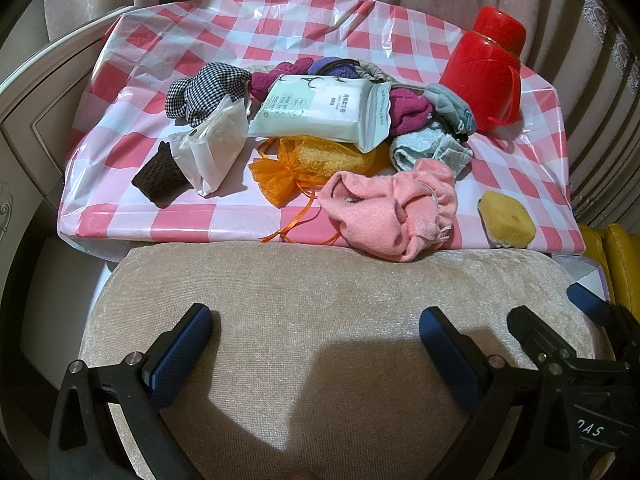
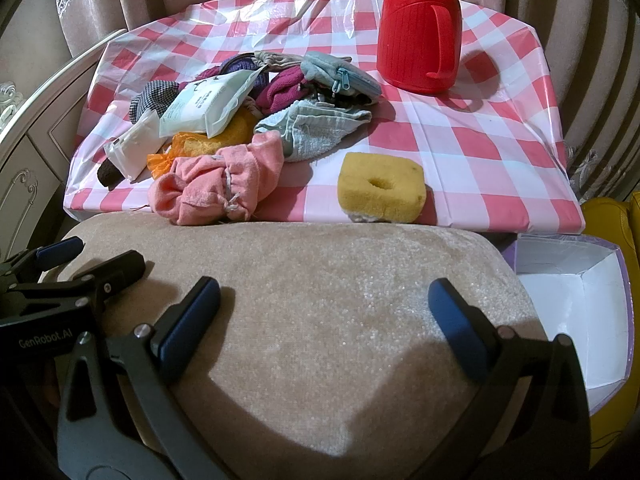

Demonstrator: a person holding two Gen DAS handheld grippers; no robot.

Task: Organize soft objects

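Both the left claw and right claw gape wide, holding nothing. The white box looks bare inside. An orange mesh pouch holds something yellow.

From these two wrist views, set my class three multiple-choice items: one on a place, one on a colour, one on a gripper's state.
1. Where does the yellow sponge lie?
A. apart, right of the pile
B. under the tissue pack
C. inside the flask

2. What colour is the flask?
A. blue
B. red
C. green

3. How does the right gripper stand?
A. shut on a sock
B. shut, empty
C. open, empty

Answers: 1 A, it sits alone on the checked cloth; 2 B, body and lid are red; 3 C, its fingers are spread over the beige cushion.
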